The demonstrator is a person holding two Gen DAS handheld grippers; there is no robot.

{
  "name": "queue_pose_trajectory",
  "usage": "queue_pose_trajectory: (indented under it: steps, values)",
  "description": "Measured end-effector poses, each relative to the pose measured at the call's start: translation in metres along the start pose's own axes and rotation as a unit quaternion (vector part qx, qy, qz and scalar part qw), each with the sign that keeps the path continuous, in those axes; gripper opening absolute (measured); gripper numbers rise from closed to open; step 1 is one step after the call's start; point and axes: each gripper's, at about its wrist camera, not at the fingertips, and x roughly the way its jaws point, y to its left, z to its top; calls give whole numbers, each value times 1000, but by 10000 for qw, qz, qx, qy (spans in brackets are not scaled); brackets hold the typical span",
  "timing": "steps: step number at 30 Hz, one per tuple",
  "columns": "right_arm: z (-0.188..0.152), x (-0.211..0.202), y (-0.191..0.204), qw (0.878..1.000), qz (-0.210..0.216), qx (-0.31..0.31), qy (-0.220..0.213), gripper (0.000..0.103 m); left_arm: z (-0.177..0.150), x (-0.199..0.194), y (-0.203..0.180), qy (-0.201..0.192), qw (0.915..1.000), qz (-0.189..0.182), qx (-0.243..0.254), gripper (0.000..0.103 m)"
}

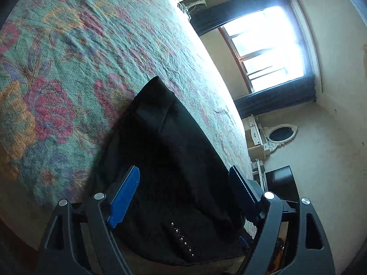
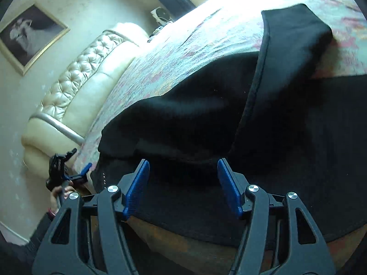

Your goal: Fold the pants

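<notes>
Black pants lie on a bed with a floral cover, near its front edge. A row of small studs marks the near part. My left gripper is open, its blue pads on either side of the cloth, holding nothing. In the right wrist view the pants spread wide, with one part folded over the rest. My right gripper is open just above the near edge of the pants. The left gripper shows at the far left there.
A cream padded headboard stands at the bed's left end under a framed picture. A bright window with dark curtains, a white dresser with an oval mirror and a dark screen stand beyond the bed.
</notes>
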Motion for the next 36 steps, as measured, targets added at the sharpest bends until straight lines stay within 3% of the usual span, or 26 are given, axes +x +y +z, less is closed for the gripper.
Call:
queue_pose_trajectory:
  steps: [3,4,7,12,14,17,22,25,27,30,34,36]
  values:
    - [-9,4,-14,9959,327,839,-77,80,1,29,-8,24,9996,258,-97,80]
    - [-12,5,-16,9941,336,1026,-88,81,3,37,-10,-40,9991,399,-145,80]
    - [-12,9,-11,9940,240,1051,-208,85,13,55,-13,-259,9973,628,-264,80]
    - [-12,17,-8,9937,29,1108,-177,92,22,71,-16,-476,9961,672,-305,79]
    - [-15,16,-7,9933,38,1128,-244,93,23,77,-11,-449,9955,721,-424,67]
    - [-21,14,-11,9907,130,1287,-423,93,19,80,1,-440,9941,827,-548,35]
    - [-30,-3,-13,9826,411,1700,-628,93,19,72,11,-610,9922,539,-939,22]
    - [-42,4,-20,9671,1047,2271,-471,93,18,66,15,-737,9903,435,-1098,22]
    - [-49,14,-24,9574,1191,2611,-310,93,15,63,18,-754,9889,475,-1186,25]
    - [-50,14,-24,9573,1273,2562,-412,93,13,61,14,-773,9903,410,-1079,36]
    - [-50,14,-26,9531,1384,2633,-567,93,21,58,7,-883,9895,49,-1141,62]
    - [-48,12,-30,9506,1449,2670,-644,93,26,62,3,-877,9893,41,-1164,67]
